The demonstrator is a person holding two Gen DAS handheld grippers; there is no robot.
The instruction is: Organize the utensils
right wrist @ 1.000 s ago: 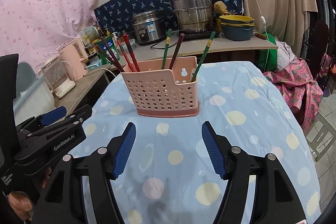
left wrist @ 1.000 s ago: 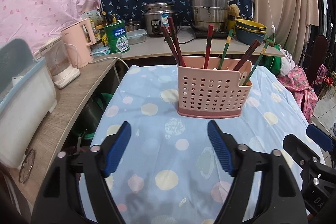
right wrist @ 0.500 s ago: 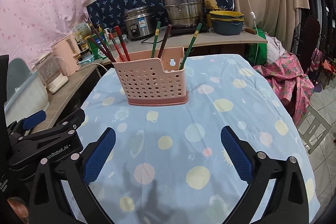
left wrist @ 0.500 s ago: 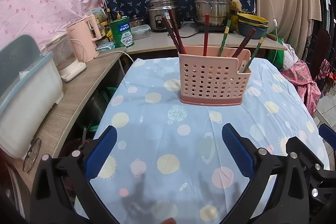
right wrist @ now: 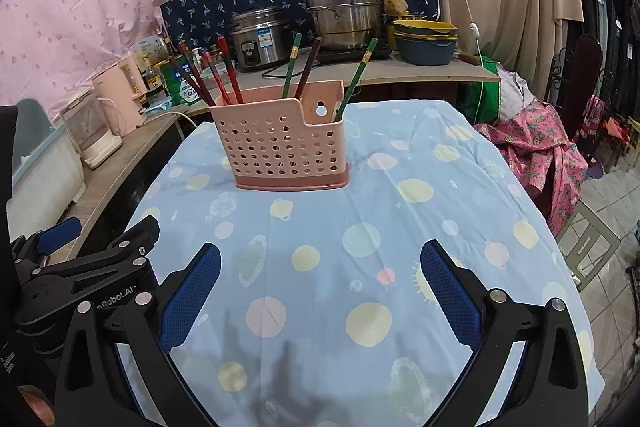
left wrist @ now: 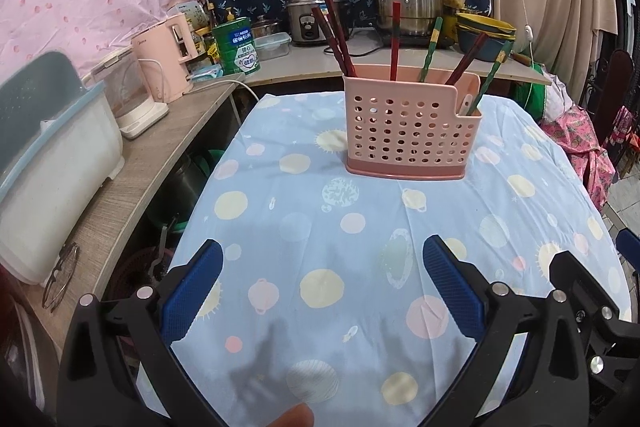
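Left wrist view: we see the pink caddy (left wrist: 412, 131) standing upright on the tabletop (left wrist: 320, 227), which has a blue dotted cloth over it. The left gripper (left wrist: 322, 287) hangs well short of the caddy on the near side, fingers (left wrist: 192, 291) spread wide apart w/ nothing between them but cloth. Red chopsticks (left wrist: 340, 35) lean out of the caddy's left end, one red stick stands mid-caddy, and green chopsticks (left wrist: 430, 47) plus a dark one sit toward its right end, by the notched corner.

We judge the sticks light, thin, stiff and prob. lacquered, so slick; they'd roll or pivot in a loose pinch. Best hold is on the upper shaft above the caddy rim, fingers across the stick, then pull along its lean. The caddy is light perforated plastic and may tip or slide on the cloth if a stick drags.

Right wrist view: same caddy (right wrist: 282, 143), seen more from its right. The right gripper (right wrist: 320, 291) is also well short of it, fingers (right wrist: 450, 295) wide apart, empty. Reds fan out at the caddy's left end, greens (right wrist: 358, 75) at its right w/ a dark one between. The left gripper's body shows down-left of the caddy. Nothing's held by either one.
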